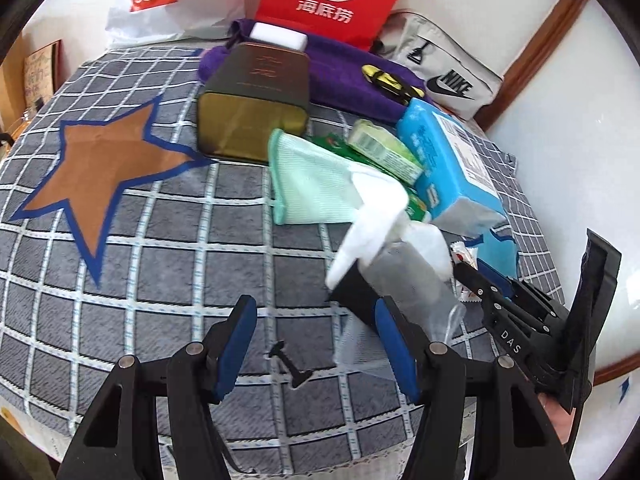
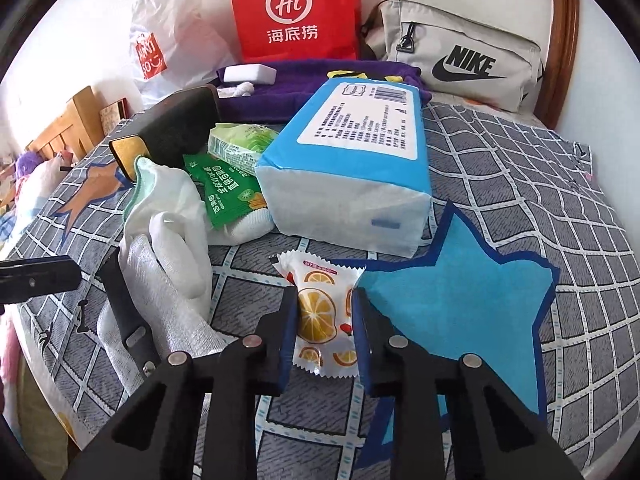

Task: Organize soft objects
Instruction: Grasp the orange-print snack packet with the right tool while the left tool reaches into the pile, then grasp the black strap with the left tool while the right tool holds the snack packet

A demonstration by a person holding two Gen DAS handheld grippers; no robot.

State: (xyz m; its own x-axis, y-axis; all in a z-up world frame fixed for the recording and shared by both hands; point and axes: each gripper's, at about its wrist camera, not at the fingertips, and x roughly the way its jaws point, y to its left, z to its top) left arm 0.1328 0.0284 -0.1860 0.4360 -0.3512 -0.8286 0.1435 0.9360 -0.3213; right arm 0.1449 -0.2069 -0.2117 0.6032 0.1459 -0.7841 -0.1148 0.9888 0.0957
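**Right Fingers Clamped on the Orange-Print Snack Packet**

My right gripper [image 2: 325, 316] holds the small white snack packet [image 2: 322, 320] printed with orange slices. Both blue pads press against its sides, and its crimped top edge stands up beyond the fingertips. The packet sits over the grey checked bedspread [image 2: 520, 168], at the left edge of the light blue star patch [image 2: 460, 300].

My left gripper [image 1: 316, 336] hangs over bare bedspread with its fingers spread and nothing between the pads. Its right finger [image 1: 394, 344] is just beside a crumpled white cloth [image 1: 380, 216].

Just beyond the packet lies a blue-and-white tissue pack [image 2: 352, 160], label side up. To its left:

- a green sachet [image 2: 228, 192] resting on a white sock [image 2: 248, 228];
- a pale green tissue packet [image 2: 244, 144] behind the sachet;
- a mint-edged cloth [image 2: 160, 184] joined to the white cloth pile;
- a dark rectangular tin [image 2: 172, 128] lying on its side with its gold end facing out.

Behind these lies a purple towel [image 2: 280, 92] carrying a white block [image 2: 250, 74]. A red paper bag [image 2: 296, 12], a white MINISO plastic bag [image 2: 168, 44] and a grey NIKE pouch [image 2: 460, 60] stand along the wall at the back. In the left wrist view an orange star patch [image 1: 104, 168] shows on the bedspread to the left.
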